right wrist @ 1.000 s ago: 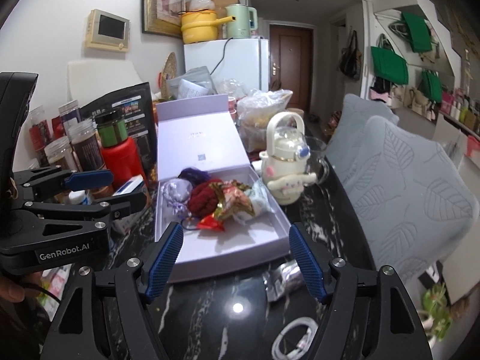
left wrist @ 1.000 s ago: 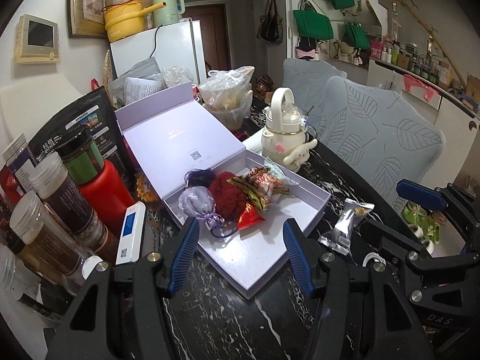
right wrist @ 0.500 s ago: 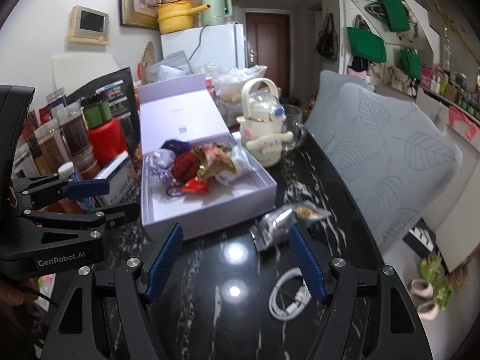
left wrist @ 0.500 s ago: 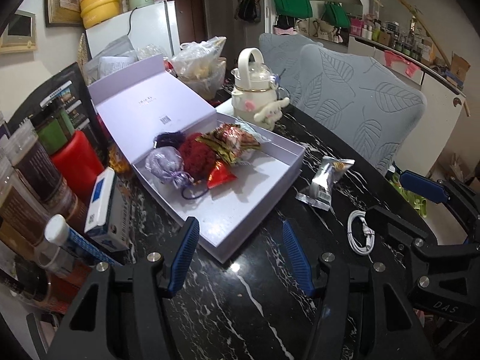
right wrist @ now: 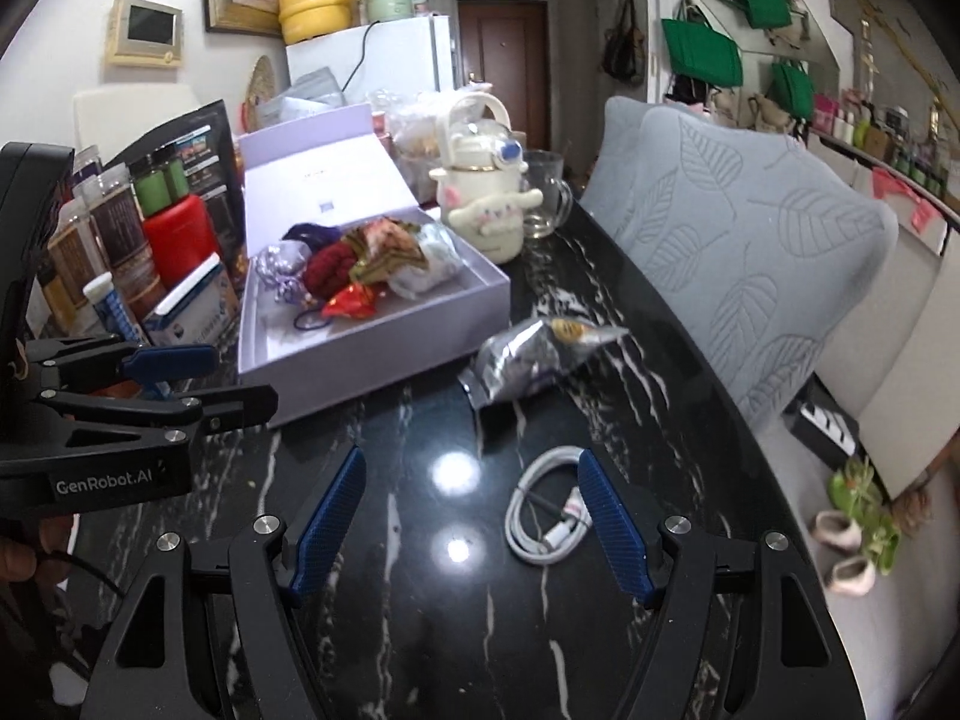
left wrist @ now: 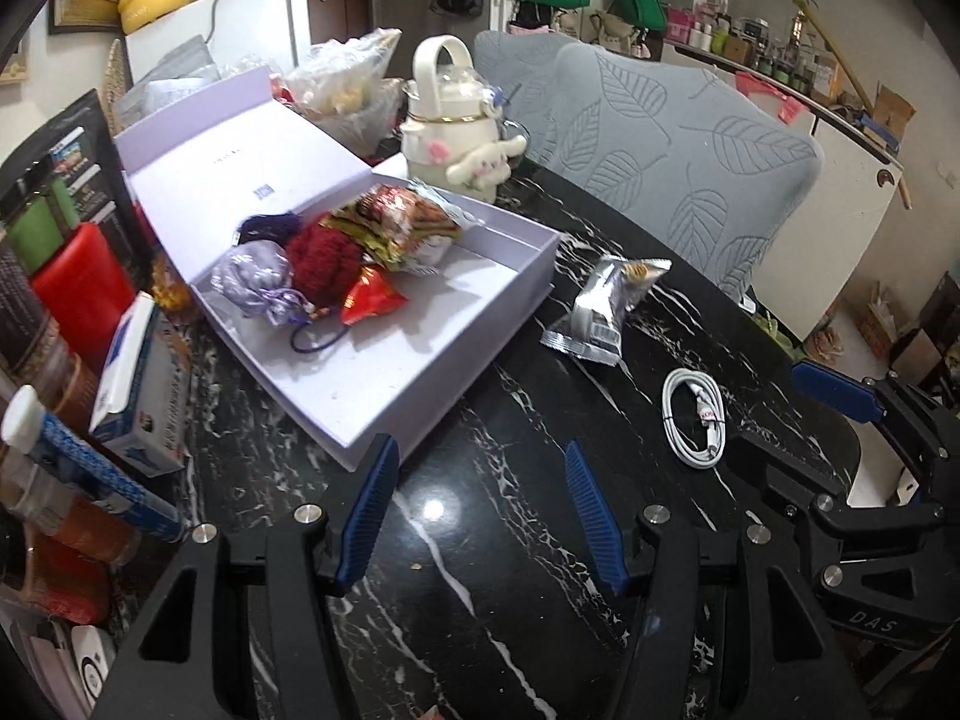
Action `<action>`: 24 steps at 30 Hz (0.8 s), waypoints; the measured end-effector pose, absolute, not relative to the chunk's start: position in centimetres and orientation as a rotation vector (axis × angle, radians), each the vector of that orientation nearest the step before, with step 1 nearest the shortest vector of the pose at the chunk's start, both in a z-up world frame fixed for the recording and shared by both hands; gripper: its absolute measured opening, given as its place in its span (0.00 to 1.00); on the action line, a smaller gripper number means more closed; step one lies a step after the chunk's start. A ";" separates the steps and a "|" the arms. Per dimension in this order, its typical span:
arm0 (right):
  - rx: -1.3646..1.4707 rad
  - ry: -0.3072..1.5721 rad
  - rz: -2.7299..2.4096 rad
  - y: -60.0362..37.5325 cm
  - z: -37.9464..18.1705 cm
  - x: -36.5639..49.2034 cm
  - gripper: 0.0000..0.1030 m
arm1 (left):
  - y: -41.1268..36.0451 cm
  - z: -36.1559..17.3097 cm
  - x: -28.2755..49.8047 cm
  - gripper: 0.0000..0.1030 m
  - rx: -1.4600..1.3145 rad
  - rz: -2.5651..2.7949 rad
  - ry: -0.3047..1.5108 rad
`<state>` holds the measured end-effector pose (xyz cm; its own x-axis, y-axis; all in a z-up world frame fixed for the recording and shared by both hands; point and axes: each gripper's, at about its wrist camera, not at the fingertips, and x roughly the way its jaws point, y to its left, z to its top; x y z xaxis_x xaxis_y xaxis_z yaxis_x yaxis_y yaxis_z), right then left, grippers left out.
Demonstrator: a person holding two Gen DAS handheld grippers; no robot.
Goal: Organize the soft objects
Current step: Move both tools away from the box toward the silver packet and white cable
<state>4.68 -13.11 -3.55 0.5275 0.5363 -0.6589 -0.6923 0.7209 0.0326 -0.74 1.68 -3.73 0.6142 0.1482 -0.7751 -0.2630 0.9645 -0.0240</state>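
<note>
Both grippers hang released and empty above the black marble tabletop (left wrist: 480, 540), near side of the lavender box (left wrist: 456, 324). The left gripper (left wrist: 480, 510) faces the box's near corner; the right gripper (right wrist: 474, 516) has its right finger over the white coiled cable (right wrist: 543, 510).

The box already holds a lilac pouch (left wrist: 255, 276), a red knit piece (left wrist: 321, 258) and several snack packets (left wrist: 396, 228) bunched toward its hinged lid. Still outside, just right of the box, lies a silver foil packet (right wrist: 534, 354).

That packet looks like the next pick, probably for the right gripper. Approach low over its puffed middle, pinch across the narrow width, squeeze gently since the foil crumples and slips, and clear the box wall before dropping it in the bare near half.
</note>
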 end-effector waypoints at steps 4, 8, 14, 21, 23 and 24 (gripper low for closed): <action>-0.249 0.723 0.718 -13.6 -4.8 5.2 0.72 | 1.1 -4.8 0.0 0.56 -0.136 0.196 0.895; -0.258 0.759 0.678 -13.9 -6.7 6.0 0.72 | 0.3 -5.6 0.6 0.56 -0.109 0.174 0.906; -0.236 0.839 0.656 -14.4 -9.2 7.8 0.72 | -0.2 -6.6 1.8 0.56 -0.098 0.136 0.928; -0.219 0.885 0.651 -13.7 -10.9 9.4 0.72 | 0.5 -7.1 3.6 0.56 -0.130 0.121 0.941; -0.225 0.873 0.649 -13.3 -11.1 9.5 0.71 | 0.7 -6.9 4.0 0.56 -0.128 0.123 0.930; -0.231 0.868 0.642 -13.1 -11.2 9.6 0.68 | 0.7 -6.9 4.3 0.56 -0.125 0.122 0.922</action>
